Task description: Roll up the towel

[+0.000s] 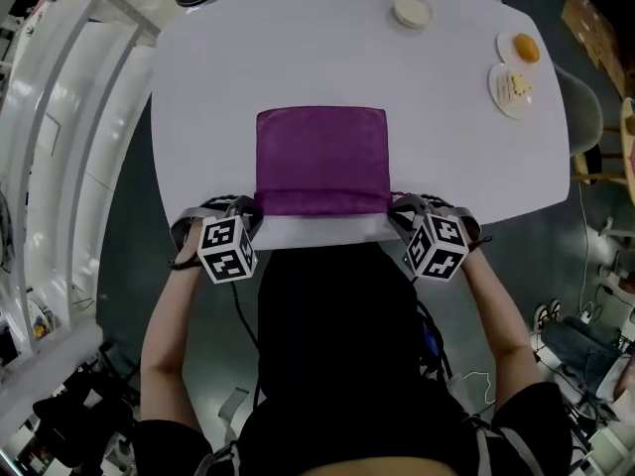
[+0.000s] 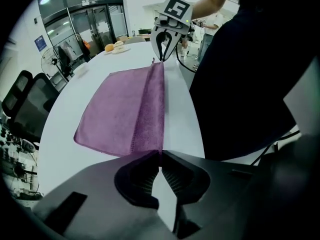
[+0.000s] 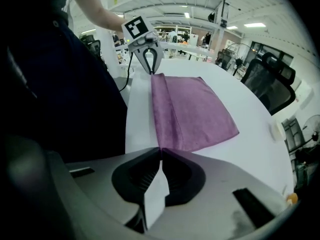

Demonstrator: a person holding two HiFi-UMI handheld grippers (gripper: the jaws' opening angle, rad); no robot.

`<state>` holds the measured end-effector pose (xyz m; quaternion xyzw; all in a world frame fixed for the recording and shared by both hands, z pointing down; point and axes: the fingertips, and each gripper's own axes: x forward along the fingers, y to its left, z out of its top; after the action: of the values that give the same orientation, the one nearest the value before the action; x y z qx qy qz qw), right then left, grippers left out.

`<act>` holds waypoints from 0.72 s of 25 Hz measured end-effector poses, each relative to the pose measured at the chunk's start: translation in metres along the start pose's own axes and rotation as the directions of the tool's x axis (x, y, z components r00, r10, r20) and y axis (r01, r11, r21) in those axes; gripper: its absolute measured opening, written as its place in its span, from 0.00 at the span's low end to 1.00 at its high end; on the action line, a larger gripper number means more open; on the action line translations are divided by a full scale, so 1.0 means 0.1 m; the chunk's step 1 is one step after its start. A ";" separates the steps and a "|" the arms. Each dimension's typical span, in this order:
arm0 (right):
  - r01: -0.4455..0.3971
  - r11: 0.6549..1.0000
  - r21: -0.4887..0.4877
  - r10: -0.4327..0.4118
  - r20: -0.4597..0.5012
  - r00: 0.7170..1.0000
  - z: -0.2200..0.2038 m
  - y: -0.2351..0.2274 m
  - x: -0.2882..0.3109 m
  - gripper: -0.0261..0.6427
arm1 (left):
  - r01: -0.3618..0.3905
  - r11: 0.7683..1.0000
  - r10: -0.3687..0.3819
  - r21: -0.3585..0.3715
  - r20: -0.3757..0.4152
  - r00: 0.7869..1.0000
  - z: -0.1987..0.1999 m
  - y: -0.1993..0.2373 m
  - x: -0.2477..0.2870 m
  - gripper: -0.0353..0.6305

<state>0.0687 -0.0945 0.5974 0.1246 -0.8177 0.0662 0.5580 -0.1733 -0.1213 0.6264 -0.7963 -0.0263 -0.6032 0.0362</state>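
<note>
The purple towel (image 1: 320, 157) lies on the white desk (image 1: 298, 58), in the middle of the near half. Its near side is close to the desk's edge, just in front of the person. Along that near side the cloth is turned over once onto itself. This gives a narrow folded strip (image 1: 322, 202) that runs from the left corner to the right corner. The rest of the towel is spread flat & smooth behind it.

The left claw (image 1: 256, 209) is at the near-left end of the strip and points steeply down. In the left gripper view its two jaws are pressed together, w/ purple cloth pinched right at their tips, so it has hold of the towel's corner. The right claw (image 1: 395, 206) is at the near-right end and also points steeply down. In the right gripper view its jaws are closed in the same way on the other end of the fold. Each gripper view shows the other claw at the far end of the strip, w/ its marker cube on top.

Well apart from the towel, at the far-right part of the desk, there are 2 plates: a small plate (image 1: 520, 48) w/ an orange item on it, and just beside it a second plate (image 1: 512, 89) w/ some pale food. A round white dish (image 1: 412, 11) is near the far edge.
</note>
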 end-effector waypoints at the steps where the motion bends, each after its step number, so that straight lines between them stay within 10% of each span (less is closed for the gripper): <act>1: -0.003 1.000 0.002 0.003 0.000 1.000 0.00 0.02 0.00 0.07 | 0.004 1.000 -0.004 -0.001 -0.001 1.000 -0.01 -0.02 0.01 0.09; 18: 0.035 0.981 0.193 -0.046 0.057 0.997 0.12 -0.75 0.05 0.07 | -0.062 0.992 0.066 -0.111 0.026 0.998 -0.01 0.73 -0.03 0.09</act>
<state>0.0771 -0.1698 0.5951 0.1963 -0.8214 0.1296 0.5195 -0.1692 -0.1938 0.6216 -0.8064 0.0319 -0.5904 0.0112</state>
